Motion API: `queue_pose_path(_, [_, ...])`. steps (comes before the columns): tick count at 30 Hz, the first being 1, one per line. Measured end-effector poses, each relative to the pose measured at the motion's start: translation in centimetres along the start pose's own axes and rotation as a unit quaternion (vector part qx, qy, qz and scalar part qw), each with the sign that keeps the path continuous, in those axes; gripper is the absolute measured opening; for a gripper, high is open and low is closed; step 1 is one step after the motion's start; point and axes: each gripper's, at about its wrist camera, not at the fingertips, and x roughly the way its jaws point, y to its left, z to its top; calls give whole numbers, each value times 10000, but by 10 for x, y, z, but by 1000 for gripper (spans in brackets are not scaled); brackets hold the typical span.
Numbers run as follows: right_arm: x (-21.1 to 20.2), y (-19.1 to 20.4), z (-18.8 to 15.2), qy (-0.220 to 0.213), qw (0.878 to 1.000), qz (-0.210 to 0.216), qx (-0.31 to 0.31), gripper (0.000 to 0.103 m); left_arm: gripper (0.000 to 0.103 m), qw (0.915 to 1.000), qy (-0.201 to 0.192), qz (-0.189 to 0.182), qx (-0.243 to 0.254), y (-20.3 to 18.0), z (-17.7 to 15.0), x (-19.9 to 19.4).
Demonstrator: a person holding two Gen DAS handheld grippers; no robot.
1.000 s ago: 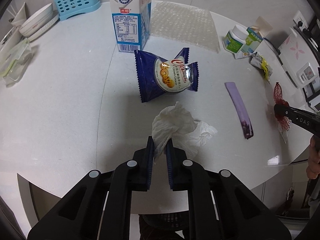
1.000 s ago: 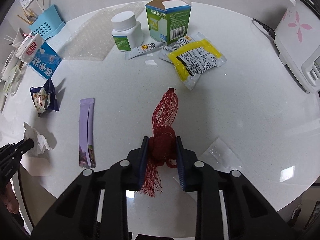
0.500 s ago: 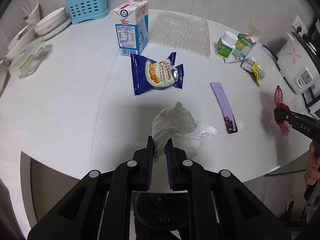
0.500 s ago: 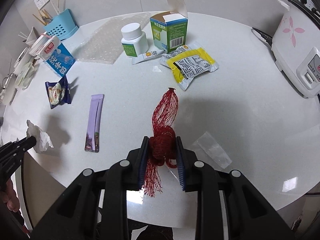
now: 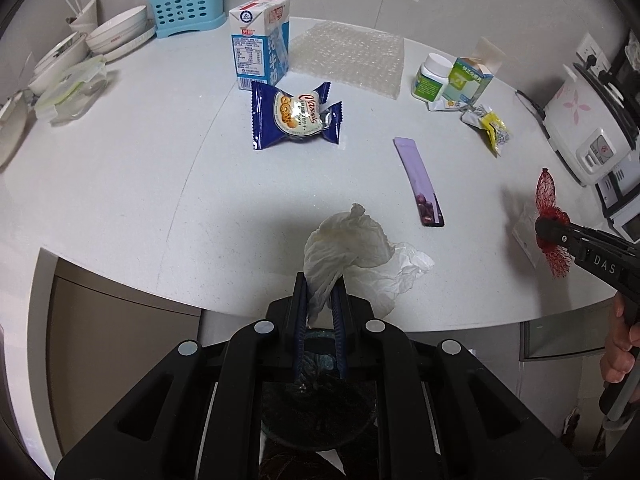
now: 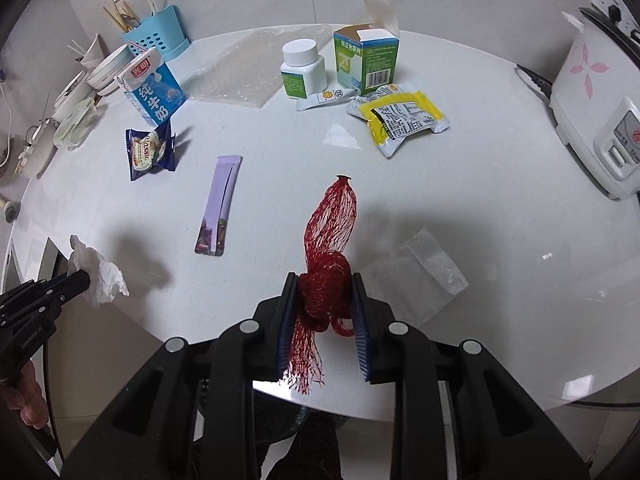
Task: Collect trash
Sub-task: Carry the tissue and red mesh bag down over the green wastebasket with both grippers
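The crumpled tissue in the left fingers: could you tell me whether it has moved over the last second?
Yes. The crumpled tissue has pulled back from the blue cookie packet toward the table edge, now hanging near the bin below.

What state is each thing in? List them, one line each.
Left gripper: shut on tissue.
Tissue: crumpled, held off the table.
Right gripper: shut on net.
Net: bunched, held above the table.
Box: upright, top flap open.
Bottle: upright, capped.
Carton: upright, straw in.
Blue packet: lying on the table.
Purple sachet: lying flat.
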Motion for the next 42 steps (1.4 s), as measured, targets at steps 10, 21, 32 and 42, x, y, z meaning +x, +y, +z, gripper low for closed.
queue_pose_path(10, [-22,29,-28,-73,9992,-238,314,25,11,9987,-171,-331,356,16,-13,-20])
queue_pose_path(21, [-35,77,-87,-103,9970,-241,734,25,11,9958,-86,-576,700,55,-55,-28])
queue_pose_path(32, [-41,112,-137,-41,9964,-296,797,25,11,9930,67,-795,873,69,-96,-21])
queue_pose_path(42, [-16,124,-167,-69,9970,-180,747,25,11,9910,346,-741,1060,68,-135,17])
